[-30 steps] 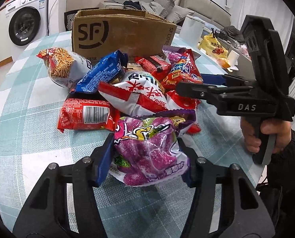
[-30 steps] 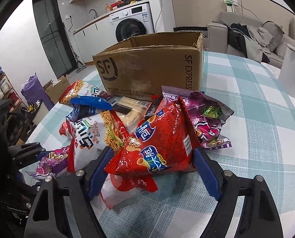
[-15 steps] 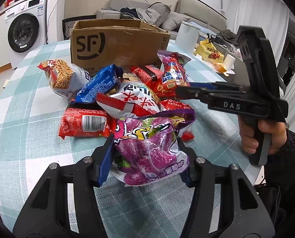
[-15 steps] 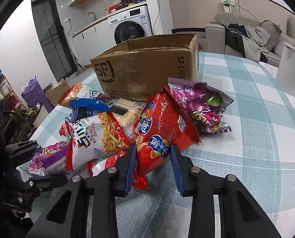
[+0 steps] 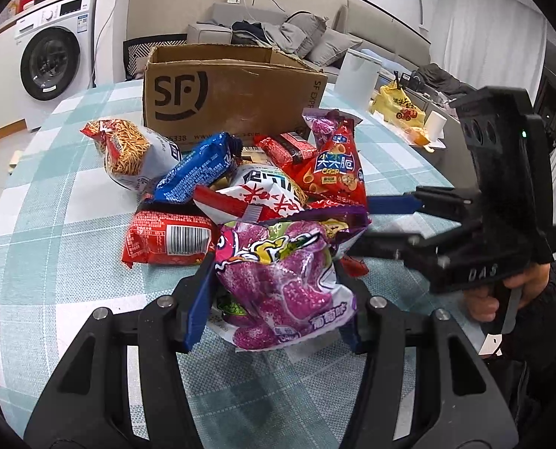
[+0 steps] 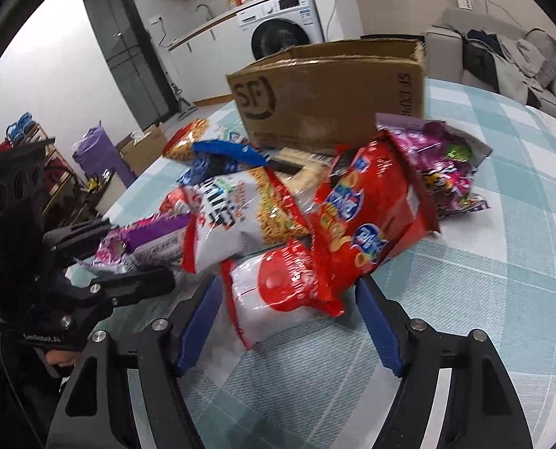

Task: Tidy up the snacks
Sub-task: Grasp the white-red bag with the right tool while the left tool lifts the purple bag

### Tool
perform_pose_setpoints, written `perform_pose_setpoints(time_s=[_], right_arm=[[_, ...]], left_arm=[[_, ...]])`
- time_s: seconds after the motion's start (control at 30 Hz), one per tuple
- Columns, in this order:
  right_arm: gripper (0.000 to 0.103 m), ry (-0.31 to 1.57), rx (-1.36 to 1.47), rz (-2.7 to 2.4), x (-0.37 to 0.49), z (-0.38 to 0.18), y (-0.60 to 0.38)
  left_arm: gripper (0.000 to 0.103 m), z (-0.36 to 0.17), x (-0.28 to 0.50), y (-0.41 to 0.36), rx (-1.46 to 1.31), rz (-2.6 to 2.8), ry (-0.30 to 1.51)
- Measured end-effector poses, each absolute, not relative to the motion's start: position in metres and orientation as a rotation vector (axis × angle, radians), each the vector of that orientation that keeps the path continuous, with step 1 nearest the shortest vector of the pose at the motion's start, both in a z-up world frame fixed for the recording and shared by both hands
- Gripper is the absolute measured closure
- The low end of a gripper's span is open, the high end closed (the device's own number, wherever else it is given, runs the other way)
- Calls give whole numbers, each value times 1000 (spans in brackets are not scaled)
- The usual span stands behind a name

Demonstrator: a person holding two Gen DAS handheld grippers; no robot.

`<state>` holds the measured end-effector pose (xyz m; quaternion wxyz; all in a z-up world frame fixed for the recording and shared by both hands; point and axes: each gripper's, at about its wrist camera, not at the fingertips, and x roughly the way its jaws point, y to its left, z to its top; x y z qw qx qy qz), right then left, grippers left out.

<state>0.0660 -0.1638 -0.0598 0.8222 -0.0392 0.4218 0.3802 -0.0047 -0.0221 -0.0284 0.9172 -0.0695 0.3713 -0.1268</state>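
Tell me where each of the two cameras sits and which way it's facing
Left wrist: sits on the left claw, facing the cardboard box; its pads pinch a purple candy bag; the right claw and a hand show on the right.
Right wrist: sits on the right claw, open around a red-and-white bag; the left claw shows on the left.
Shared: box, snack pile, checked tablecloth.

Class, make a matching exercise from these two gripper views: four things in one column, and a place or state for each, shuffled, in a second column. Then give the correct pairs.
Things:
1. purple candy bag
2. cardboard box
3. washing machine
4. red crisp bag

Place or state:
A. off the table, in the background
B. open-topped, behind the snack pile
C. clamped in the left tongs
D. just beyond the open right tongs

Pairs: 1-C, 2-B, 3-A, 4-D
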Motion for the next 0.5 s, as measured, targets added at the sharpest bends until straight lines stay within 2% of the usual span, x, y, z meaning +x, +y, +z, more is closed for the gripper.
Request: perform_pose_setpoints(time_s=[0.23,0.33,0.5], right_arm=[[29,898,-194,801,54,-66,-143],[47,895,-220,820,49,-65,-139],[55,889,-213,854,43,-60,-140]], left_arm=[[50,-27,-5,-22,-147,-255,758],[50,-25,-6,-22,-149,-253,752],[50,-24,-7,-22,-150,-250,746]])
